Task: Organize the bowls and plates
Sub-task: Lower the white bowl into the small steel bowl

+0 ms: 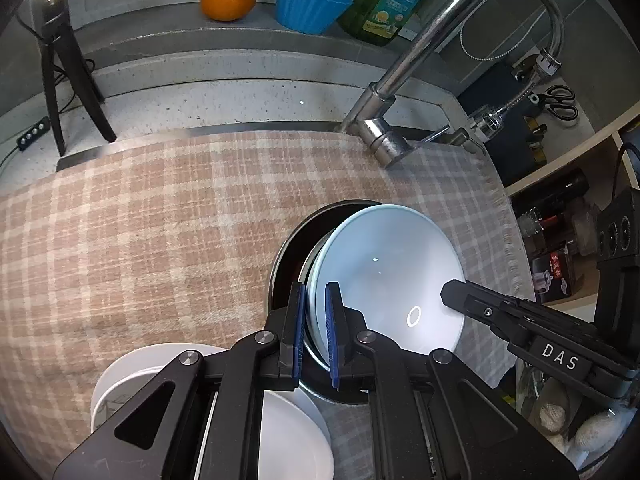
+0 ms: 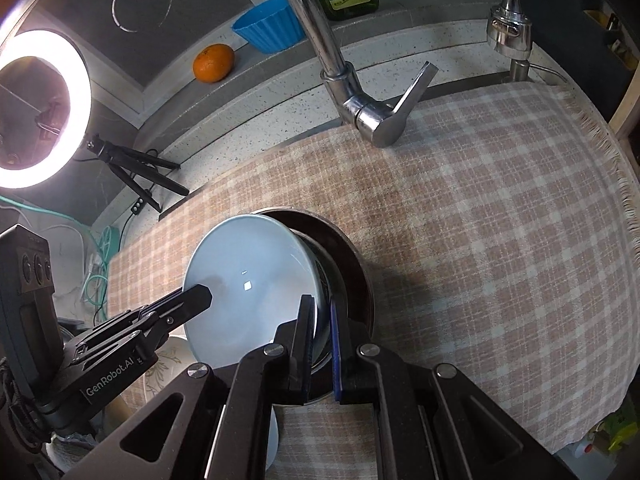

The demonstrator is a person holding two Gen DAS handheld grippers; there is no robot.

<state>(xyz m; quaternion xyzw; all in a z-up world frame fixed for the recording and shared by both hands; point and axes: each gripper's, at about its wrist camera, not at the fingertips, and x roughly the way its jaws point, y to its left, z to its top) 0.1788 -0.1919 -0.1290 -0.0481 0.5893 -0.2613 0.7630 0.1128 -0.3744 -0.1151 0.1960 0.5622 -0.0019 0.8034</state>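
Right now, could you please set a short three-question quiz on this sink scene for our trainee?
1. True or false: both grippers clamp the rim of the pale blue bowl.
2. What does the bowl sit above? A) metal bowl B) cutting board C) basket
3. Which fruit lies on the ledge beside the blue cup?

Key: 1 true: left gripper and right gripper have jaws shut on it. 2 A, the metal bowl. 3 the orange.

Both grippers point steeply downward — the left gripper (image 1: pixel 316 332) clamped with blue pads on one rim, the right gripper (image 2: pixel 322 340) pinching the opposite rim.
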